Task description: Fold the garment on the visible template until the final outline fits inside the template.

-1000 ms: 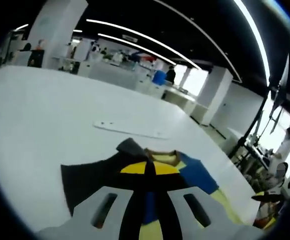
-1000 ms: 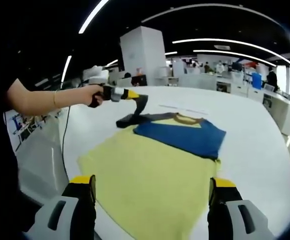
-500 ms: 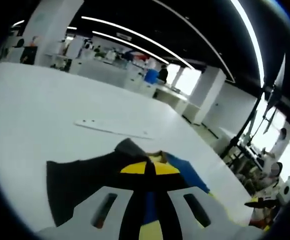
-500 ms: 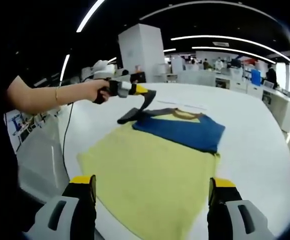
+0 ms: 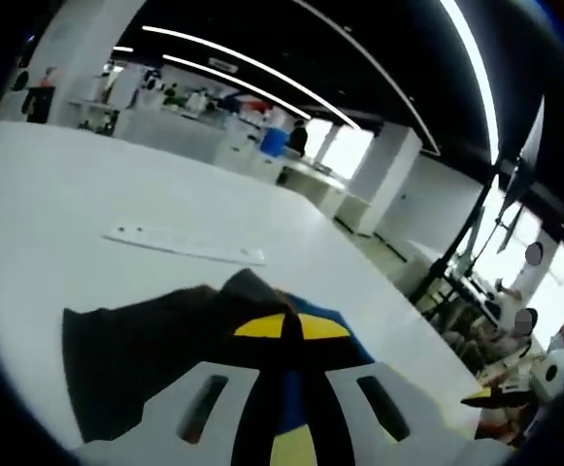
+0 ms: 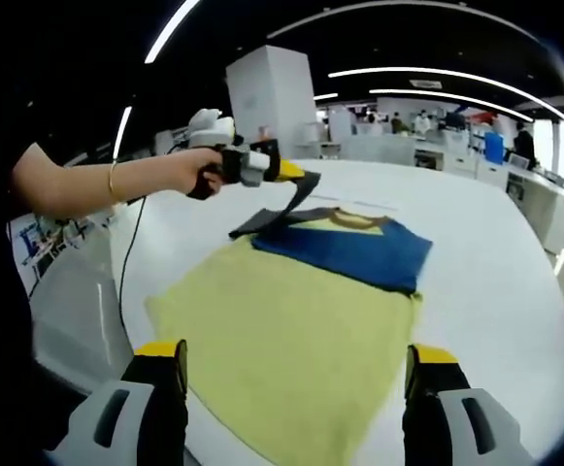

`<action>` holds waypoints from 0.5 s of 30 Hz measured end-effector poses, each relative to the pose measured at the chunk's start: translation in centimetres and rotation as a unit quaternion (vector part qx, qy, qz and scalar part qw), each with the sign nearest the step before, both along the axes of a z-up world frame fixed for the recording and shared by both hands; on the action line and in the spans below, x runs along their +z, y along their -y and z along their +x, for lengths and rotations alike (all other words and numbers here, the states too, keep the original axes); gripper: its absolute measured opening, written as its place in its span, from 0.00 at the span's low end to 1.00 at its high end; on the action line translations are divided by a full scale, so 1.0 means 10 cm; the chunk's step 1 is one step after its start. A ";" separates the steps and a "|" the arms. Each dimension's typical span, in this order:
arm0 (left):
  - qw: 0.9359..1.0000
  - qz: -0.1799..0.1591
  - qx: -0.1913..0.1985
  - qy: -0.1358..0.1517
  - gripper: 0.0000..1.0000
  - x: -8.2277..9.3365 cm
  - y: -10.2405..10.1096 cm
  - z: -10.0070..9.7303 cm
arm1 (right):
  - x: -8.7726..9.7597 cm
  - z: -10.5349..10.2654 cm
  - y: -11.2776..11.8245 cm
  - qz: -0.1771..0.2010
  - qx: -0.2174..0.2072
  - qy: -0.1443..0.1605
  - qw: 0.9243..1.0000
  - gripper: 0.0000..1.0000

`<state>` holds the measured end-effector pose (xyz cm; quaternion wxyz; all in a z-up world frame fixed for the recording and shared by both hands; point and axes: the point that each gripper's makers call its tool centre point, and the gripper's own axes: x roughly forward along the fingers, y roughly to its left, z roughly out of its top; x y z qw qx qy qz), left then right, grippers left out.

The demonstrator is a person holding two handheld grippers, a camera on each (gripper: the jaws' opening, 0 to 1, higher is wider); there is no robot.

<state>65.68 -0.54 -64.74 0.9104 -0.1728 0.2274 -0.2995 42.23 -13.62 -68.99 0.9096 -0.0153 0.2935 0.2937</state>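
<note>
Plainly a soft thing: the yellow, blue and dark-grey knit garment [image 6: 296,316] lies spread flat on the round white table [image 6: 495,262], near the edge closest to the person, collar pointing away. Yellow body nearest the right gripper view, blue band across the chest, mustard ribbed neckline beyond. Cloth looks light and limp; it drapes rather than holds shape, so I judge it will sag from any single pinch point and drag its slack behind it. Not fragile, not slippery to judge by the matt surface. Best holds look like the edges and corners: sleeve end, hem corners, shoulder seam.

The dark-grey sleeve [image 6: 283,208] is off the table at its tip, rising in a slack strip to the left gripper [image 6: 299,175], whose yellow-tipped jaws are pinched together on it; a hand [image 6: 196,172] carries that gripper above the far-left side of the garment. In the left gripper view the same dark sleeve [image 5: 155,340] fans out under the closed jaws, its lower part on the table.

The right gripper [image 6: 296,374] hangs apart over the near hem, jaws spread wide, holding nothing.

No template outline is distinguishable under the cloth. A thin flat white strip [image 5: 184,246] lies on the table beyond the collar, well apart. Open-plan room behind, white desks, ceiling light strips.
</note>
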 end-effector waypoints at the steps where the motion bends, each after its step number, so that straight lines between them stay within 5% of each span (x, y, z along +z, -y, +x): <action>1: 1.000 -0.001 -0.001 0.000 0.00 0.00 0.01 0.00 | 0.00 0.00 0.01 0.000 -0.001 0.000 1.000 0.92; 15: 0.999 -0.029 -0.037 0.004 0.00 0.02 0.46 -0.02 | -0.04 0.00 0.01 -0.005 -0.001 -0.005 1.000 0.91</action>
